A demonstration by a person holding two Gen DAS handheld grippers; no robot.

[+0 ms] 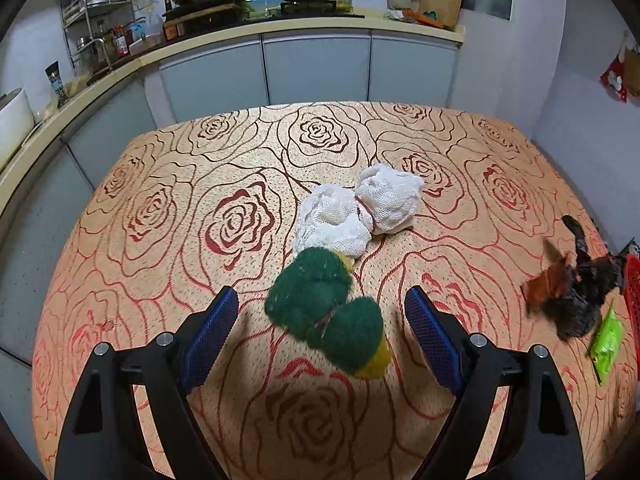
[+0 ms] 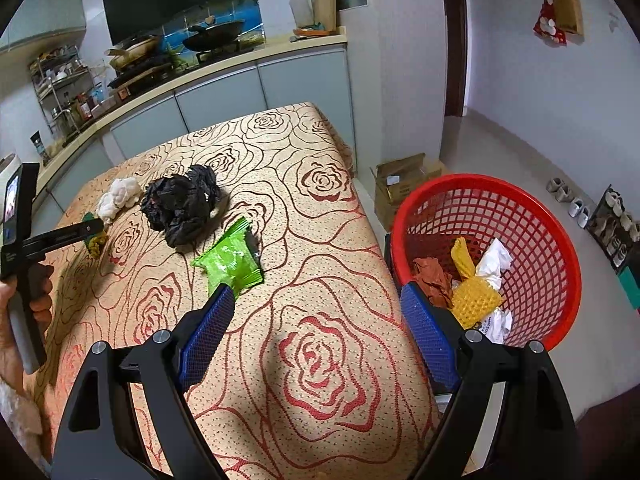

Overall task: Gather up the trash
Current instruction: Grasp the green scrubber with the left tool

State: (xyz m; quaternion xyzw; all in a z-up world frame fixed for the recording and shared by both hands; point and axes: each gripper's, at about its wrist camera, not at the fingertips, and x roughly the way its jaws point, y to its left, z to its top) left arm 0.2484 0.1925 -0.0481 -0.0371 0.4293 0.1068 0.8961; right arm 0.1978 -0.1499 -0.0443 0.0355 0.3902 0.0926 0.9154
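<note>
Left gripper point(image 1: 322, 320) fingers held wide, empty, over green scouring pad point(image 1: 326, 308) on table point(image 1: 160, 280); pad is best straddled squarely, pinched mid-body, then carried to red basket point(image 2: 560, 248)

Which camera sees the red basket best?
The right wrist view: the red basket shows almost whole beside the table, with its trash visible inside. The left wrist view catches only a red sliver of it at the right edge.
</note>
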